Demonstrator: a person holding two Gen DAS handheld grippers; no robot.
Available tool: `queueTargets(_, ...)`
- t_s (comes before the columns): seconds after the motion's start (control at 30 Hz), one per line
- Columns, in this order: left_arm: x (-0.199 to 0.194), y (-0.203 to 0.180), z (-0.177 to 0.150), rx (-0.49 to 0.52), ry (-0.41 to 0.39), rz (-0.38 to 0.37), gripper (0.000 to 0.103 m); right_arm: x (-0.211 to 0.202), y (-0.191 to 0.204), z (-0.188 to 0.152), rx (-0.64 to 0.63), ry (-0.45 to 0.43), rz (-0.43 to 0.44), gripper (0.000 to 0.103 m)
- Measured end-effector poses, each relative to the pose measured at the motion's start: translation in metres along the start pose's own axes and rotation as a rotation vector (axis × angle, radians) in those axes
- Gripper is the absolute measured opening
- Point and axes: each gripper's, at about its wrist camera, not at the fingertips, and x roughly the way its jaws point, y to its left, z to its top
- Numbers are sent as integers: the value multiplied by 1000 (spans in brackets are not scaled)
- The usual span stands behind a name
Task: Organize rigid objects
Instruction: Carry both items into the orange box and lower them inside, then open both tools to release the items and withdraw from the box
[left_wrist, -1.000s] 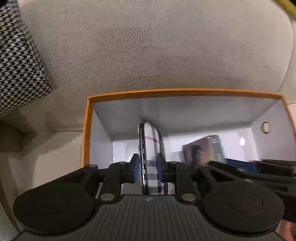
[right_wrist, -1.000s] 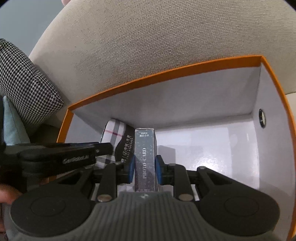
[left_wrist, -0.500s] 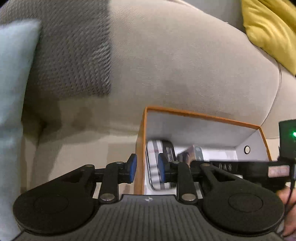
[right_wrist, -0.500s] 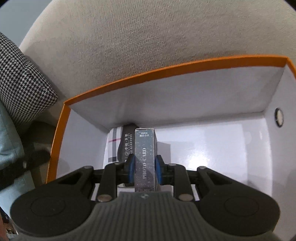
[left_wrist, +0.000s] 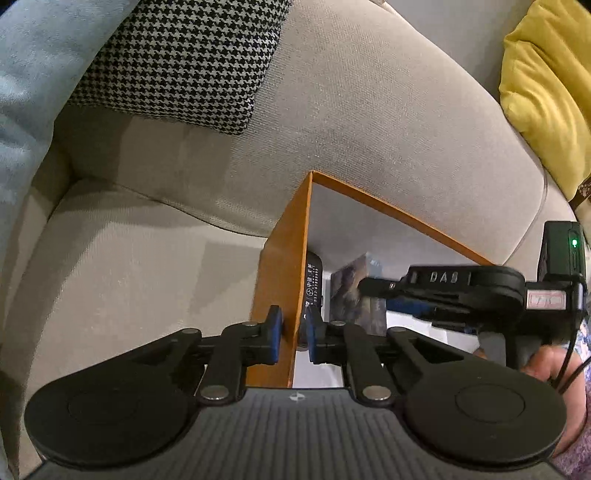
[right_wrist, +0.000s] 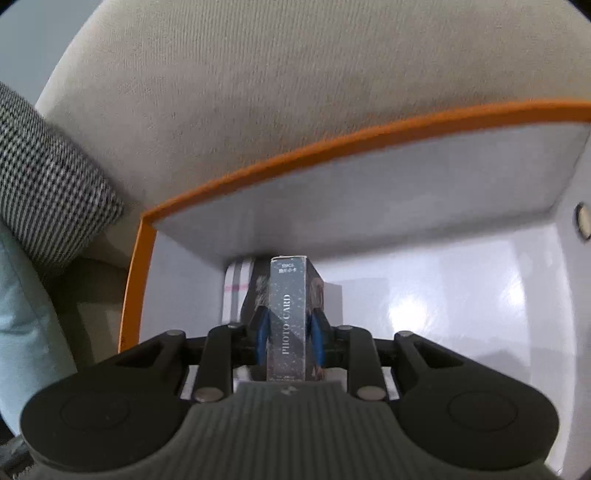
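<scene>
Change since earlier: the plaid case, pinched by the left claw (left_wrist: 294, 336) a second ago, is now being left inside the box, and that claw is now being seen at the box's left wall, outside the corner.
Left claw: its jaws are closing, with the orange wall of the box (left_wrist: 284, 280) standing between the blue pads; whether the pads are pressing on the wall cannot be told.
Right claw (right_wrist: 289, 338): it is being kept pinched on the card box (right_wrist: 288, 314), which is being held upright on its narrow edge, the words PHOTO CARD running along the spine.
Card box position: it is being held inside the box (right_wrist: 258, 170), near the back-left corner, just in front of the plaid case (right_wrist: 236, 288).
Plaid case: it is standing against the left wall at the back corner, mostly hidden behind the card box; in the left view only its dark printed edge (left_wrist: 313, 280) is being shown.
Box: orange outside, white inside, it is resting on the beige sofa (left_wrist: 129, 266), pushed against the backrest.
Surroundings: a houndstooth cushion (left_wrist: 184, 59), a pale blue cushion (left_wrist: 26, 74) and a yellow cushion (left_wrist: 546, 81) are lying on the sofa.
Person: a hand (left_wrist: 546, 363) is being seen gripping the right claw's handle.
</scene>
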Motion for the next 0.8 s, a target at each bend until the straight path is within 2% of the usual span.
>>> queueTargets(0.1, -1, 0, -1, -3, -5, 3, 15, 7, -7, 8, 35, 33, 42, 25)
queueTargets(0.2, -2, 1, -3, -16, -14, 4, 15, 11, -10, 14, 16, 57, 33, 26)
queueTargets(0.27, -3, 0, -5, -19, -22, 5, 15, 8, -9, 16, -36, 58, -24, 26)
queueTargets(0.33, -3, 0, -6, -18, -32, 7, 15, 8, -8, 14, -87, 66, -92, 31)
queueTargets(0.5, -6, -1, -8, -23, -37, 9, 15, 16, -11, 10, -122, 119, -148, 44)
queueTargets(0.63, -8, 0, -9, -31, -43, 3, 15, 23, -8, 7, -153, 125, -158, 47)
queueTargets(0.8, -9, 0, -11, -34, -53, 2, 15, 35, 11, 2, -154, 115, -138, 40)
